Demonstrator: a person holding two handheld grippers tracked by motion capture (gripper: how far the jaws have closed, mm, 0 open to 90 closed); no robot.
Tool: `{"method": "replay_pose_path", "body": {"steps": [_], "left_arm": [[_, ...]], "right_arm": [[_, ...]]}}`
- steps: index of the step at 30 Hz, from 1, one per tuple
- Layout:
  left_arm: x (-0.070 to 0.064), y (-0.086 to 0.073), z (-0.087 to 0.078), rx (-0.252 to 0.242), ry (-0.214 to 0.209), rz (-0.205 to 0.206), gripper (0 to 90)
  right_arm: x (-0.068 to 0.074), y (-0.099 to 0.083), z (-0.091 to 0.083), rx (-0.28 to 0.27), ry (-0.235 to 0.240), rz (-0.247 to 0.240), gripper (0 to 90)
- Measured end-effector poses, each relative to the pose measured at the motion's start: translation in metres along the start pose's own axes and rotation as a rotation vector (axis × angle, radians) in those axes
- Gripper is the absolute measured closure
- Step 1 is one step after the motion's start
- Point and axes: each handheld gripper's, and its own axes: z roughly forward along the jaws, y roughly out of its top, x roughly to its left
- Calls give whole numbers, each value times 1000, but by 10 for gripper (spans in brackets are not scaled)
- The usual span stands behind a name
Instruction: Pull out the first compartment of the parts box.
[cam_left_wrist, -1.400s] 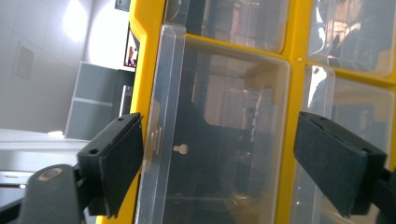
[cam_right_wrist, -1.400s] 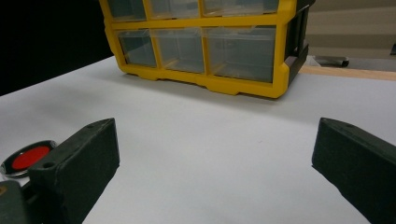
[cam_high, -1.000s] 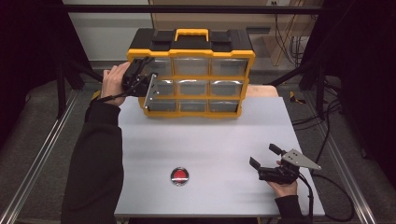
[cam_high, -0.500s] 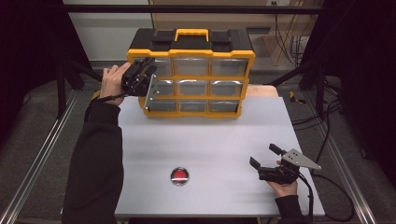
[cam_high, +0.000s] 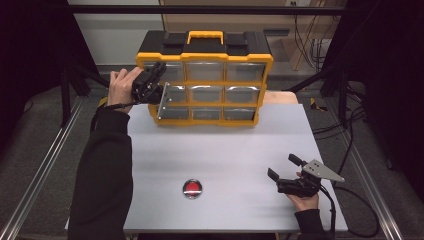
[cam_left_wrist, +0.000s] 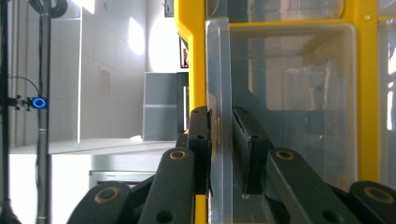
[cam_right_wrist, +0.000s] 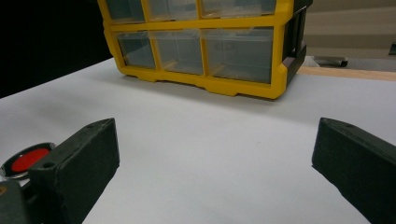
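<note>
left claw pinches the clear plastic drawer front of the yellow organiser; a crooked pull could slip its grip.

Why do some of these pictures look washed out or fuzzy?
Left gripper view: bright window glare behind the clear drawer pinched by the left gripper. Right gripper view: the near jaws are soft, the organizer sharper. High view: dark surroundings, evenly lit table.

Setting: lab test cell, not a home; white table framed by aluminium rails at 7 and 5 o'clock; black curtains at 9 and 3 o'clock; loose cables on the floor at 1 o'clock; tiled wall and stand with blue indicator light in the left gripper view.
</note>
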Motion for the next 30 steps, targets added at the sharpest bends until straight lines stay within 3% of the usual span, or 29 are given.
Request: {"method": "replay_pose_path", "body": {"steps": [1, 30], "left_arm": [[0, 0, 0, 1, 2, 14, 781], [-3, 5, -18, -9, 34, 17, 793]], "right_arm": [[0, 0, 0, -1, 0, -3, 13], [0, 0, 0, -9, 0, -5, 13]]}}
